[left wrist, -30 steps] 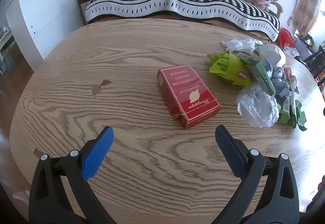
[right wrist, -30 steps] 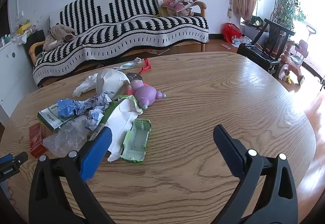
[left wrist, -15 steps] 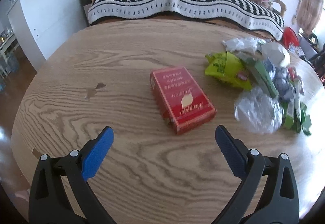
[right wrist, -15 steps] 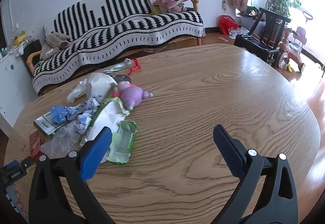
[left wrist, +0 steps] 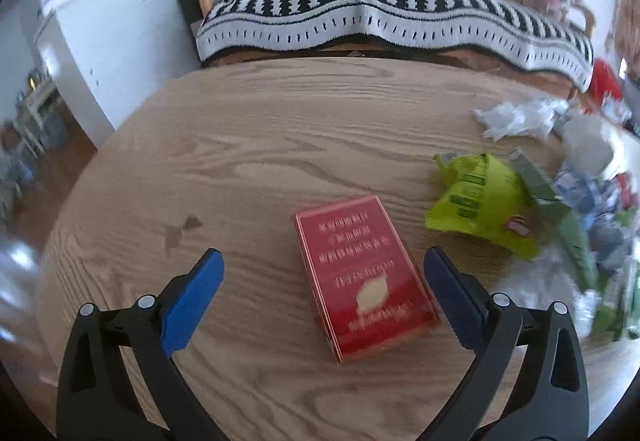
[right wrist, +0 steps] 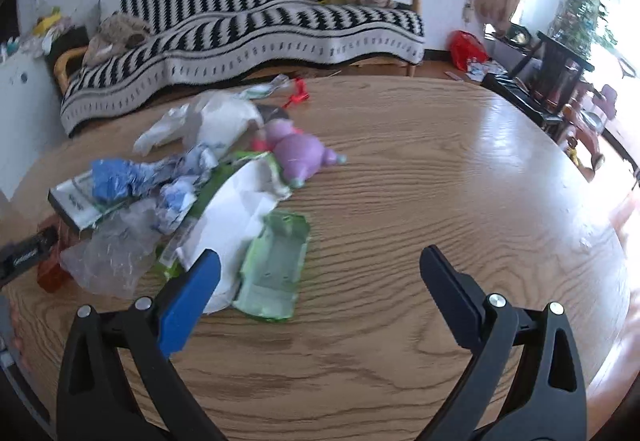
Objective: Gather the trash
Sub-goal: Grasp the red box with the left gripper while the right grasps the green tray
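A red cigarette box (left wrist: 362, 273) lies flat on the round wooden table (left wrist: 280, 129), between the spread fingers of my left gripper (left wrist: 322, 295), nearer the right one. That gripper is open and holds nothing. To the box's right lies a lime-green wrapper (left wrist: 480, 201) and more litter. In the right wrist view a heap of trash spreads over the table's left half: a clear plastic bag (right wrist: 116, 249), white paper (right wrist: 232, 221), a flattened green carton (right wrist: 276, 265), blue crumpled wrappers (right wrist: 120, 177). My right gripper (right wrist: 320, 293) hangs open just in front of the carton.
A purple toy (right wrist: 300, 153) and a small red clip (right wrist: 298, 95) lie at the heap's far side. A striped sofa (right wrist: 248, 21) stands behind the table, a white cabinet (left wrist: 104, 41) at the left, dark chairs (right wrist: 560, 73) at the right. The table's right half (right wrist: 480, 181) shows bare wood.
My left gripper has moved forward, so the red box now lies between its fingers. The right gripper has drifted closer to the heap, and the green carton sits nearer its fingers.
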Demonstrator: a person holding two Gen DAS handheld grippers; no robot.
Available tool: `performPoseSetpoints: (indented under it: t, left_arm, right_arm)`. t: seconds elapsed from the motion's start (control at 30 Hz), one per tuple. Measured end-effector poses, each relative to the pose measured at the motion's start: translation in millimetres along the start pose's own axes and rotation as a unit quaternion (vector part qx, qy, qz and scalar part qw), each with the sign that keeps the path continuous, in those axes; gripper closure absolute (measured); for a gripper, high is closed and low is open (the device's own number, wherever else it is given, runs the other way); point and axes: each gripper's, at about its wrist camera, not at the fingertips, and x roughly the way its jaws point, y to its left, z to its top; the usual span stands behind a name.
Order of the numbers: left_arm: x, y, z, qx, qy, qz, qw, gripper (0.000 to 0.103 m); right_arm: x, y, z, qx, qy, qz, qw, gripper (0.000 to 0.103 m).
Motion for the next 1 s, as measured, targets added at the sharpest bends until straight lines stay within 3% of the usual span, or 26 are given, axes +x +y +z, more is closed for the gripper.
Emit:
performPoseSetpoints:
  t: [0.2,0.43,0.57,0.7,0.73,0.87,0.93,0.97,1.0]
  left_arm:
    - [16.1,17.0,-0.2,-0.001,0.020,-0.022,0.9996,0.006]
    - [13.7,41.4,-10.7,-0.009,0.025,-0.045,0.9986,0.006]
    - [10.4,32.4,-11.3,-0.004,0.019,-0.066,0.9976,0.006]
    - [19.6,17.9,-14.7,0.020,0.032,-0.051,0.9980,0.006]
    - [25.1,15.7,-16.8,0.024,0.045,-0.041,0.9979,0.005]
    - [28.3,24.7,-17.0,0.018,0.034,-0.041,0.9984,0.005]
    - [30.2,31.8,-19.5,0.005,0.042,-0.059,0.9974,0.006]
    - [31.2,36.6,-19.5,-0.007,0.052,-0.081,0.9954,0.011]
    - [26.8,37.8,-18.6,-0.002,0.036,-0.079,0.9962,0.051]
  right_arm:
    - [23.3,6.6,0.3,-0.023,0.029,-0.024,0.999,0.007]
    - [33.0,-7.3,-1.2,-0.003,0.040,-0.034,0.999,0.007]
    - [32.5,-9.4,-2.1,0.010,0.049,-0.027,0.998,0.007]
    - [37.5,-6.0,-2.4,-0.009,0.048,-0.041,0.998,0.007]
    - [41.0,-6.5,-2.2,-0.013,0.052,-0.039,0.998,0.007]
    - [51.6,-13.2,-3.8,-0.008,0.064,-0.014,0.998,0.007]
    - [54.6,-21.9,-4.2,0.012,0.071,0.011,0.997,0.006]
    - [52.4,-22.4,-4.6,0.008,0.063,0.012,0.998,0.020]
    - [48.8,-23.1,-4.5,0.002,0.051,0.016,0.999,0.036]
